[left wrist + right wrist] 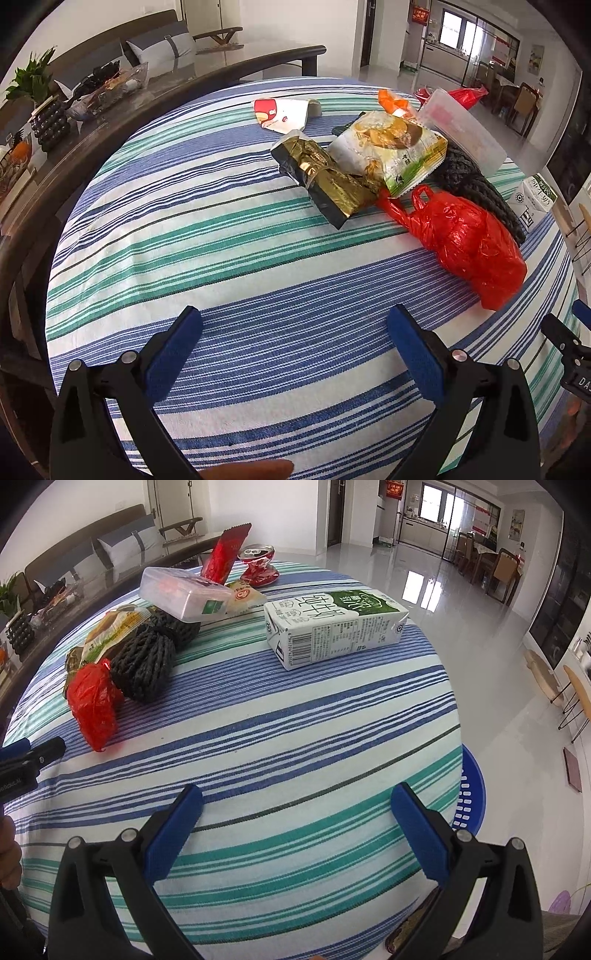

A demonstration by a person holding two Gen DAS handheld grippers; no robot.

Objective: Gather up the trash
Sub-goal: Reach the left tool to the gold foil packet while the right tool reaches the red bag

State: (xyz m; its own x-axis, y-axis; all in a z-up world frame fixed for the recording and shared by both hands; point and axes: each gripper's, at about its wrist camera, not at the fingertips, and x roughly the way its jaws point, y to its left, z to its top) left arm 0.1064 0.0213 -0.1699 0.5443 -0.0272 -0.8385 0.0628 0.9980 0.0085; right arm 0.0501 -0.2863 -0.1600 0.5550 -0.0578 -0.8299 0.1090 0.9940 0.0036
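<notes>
- left hand-held gripper (294, 321): held low over the near part of the striped surface (221, 258); its blue-padded fingers (173, 350) are spread wide and nothing is held between them.
- right hand-held gripper (297, 801): likewise held above the near edge of the surface, fingers spread wide, nothing gripped.
- trash is grouped at the far side of the surface, well apart from both hand-held grippers.
- a crumpled red plastic bag (469, 243) is seen nearest the left hand-held gripper, touching a bundle of black netting (147, 664).
- a gold-and-black foil wrapper (328, 177) lies just beside a green-and-white snack bag (395, 151), which overlaps it.
- a clear plastic box (181, 590) is propped on the black netting, tilted.
- a white and red paper wrapper (284, 114) lies farther back, apart from the pile.
- a white and green milk carton (332, 627) lies on its side, apart from the pile, in the right wrist view.
- a crushed red can (258, 565) sits at the far edge; a red sachet (225, 557) stands up behind the box.
- a blue perforated basket (471, 794) is partly visible on the floor below the right edge of the surface.
</notes>
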